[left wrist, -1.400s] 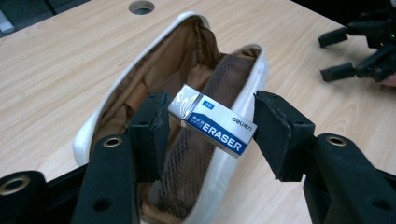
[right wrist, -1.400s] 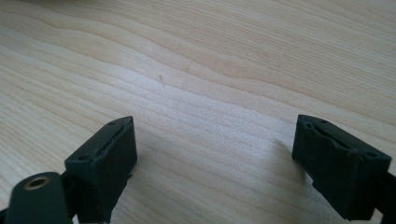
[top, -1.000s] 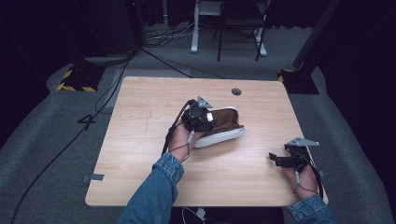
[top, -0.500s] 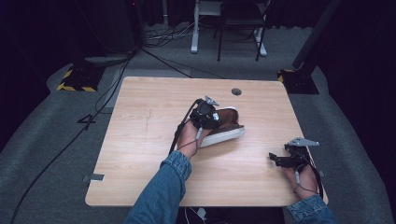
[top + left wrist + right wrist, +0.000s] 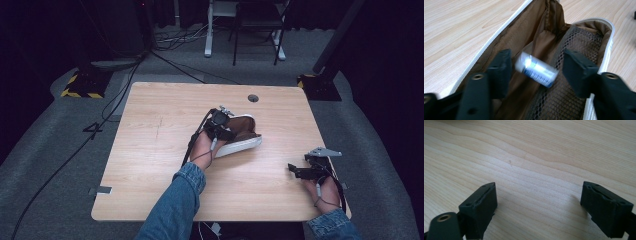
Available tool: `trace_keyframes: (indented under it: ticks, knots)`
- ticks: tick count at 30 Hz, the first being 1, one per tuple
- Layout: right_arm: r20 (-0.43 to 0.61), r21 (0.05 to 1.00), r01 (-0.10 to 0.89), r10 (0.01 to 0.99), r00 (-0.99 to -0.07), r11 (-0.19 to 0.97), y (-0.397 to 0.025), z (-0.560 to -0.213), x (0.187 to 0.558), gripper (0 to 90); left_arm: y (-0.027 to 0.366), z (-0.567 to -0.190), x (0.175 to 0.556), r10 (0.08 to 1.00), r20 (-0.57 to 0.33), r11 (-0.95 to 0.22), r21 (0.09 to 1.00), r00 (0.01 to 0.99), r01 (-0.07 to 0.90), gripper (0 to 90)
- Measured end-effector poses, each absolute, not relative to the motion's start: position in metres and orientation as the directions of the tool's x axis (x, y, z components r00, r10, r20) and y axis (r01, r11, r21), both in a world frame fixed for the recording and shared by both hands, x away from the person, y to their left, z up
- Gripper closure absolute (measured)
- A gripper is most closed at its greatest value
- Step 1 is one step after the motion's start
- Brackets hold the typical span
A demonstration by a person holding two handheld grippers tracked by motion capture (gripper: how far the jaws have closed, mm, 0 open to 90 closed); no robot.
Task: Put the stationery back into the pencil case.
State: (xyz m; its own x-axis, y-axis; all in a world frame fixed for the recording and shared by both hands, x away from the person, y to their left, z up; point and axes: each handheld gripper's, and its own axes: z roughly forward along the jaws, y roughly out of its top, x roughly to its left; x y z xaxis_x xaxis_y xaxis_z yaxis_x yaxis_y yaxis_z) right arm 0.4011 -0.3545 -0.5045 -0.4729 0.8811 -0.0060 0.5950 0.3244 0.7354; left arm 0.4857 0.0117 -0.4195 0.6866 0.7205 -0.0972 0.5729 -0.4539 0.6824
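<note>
1. Pouch (image 5: 240, 132), brown fabric with white trim, lies mid-worktop (image 5: 150, 125); our left gripper (image 5: 536, 68) has moved over its mouth.
2. Jaws wide, a blurred silver-blue cylinder (image 5: 536, 70) drops inside.
3. Right gripper (image 5: 537, 202) rests wide, empty.

One pouch (image 5: 240, 132) — one can (image 5: 536, 69)

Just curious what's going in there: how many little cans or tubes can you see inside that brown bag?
1. A small blue-and-silver cylinder lies tilted inside the open brown pouch, between the left gripper's open jaws, touching neither. More may be hidden deeper in the pouch.
</note>
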Motion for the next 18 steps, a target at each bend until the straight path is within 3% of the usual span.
trace_keyframes:
  ticks: [4,18]
  knots:
    - [-0.006,0.735,0.595,0.881,-0.473,0.324,-0.355,-0.505,0.401,14.3,0.012,-0.418,0.485,0.711,-0.092,-0.459,0.69,0.697,0.559,28.8]
    - [-0.006,0.736,0.595,0.881,-0.473,0.325,-0.355,-0.505,0.401,14.3,0.033,-0.39,0.458,0.699,-0.1,-0.417,0.747,0.708,0.518,26.9]
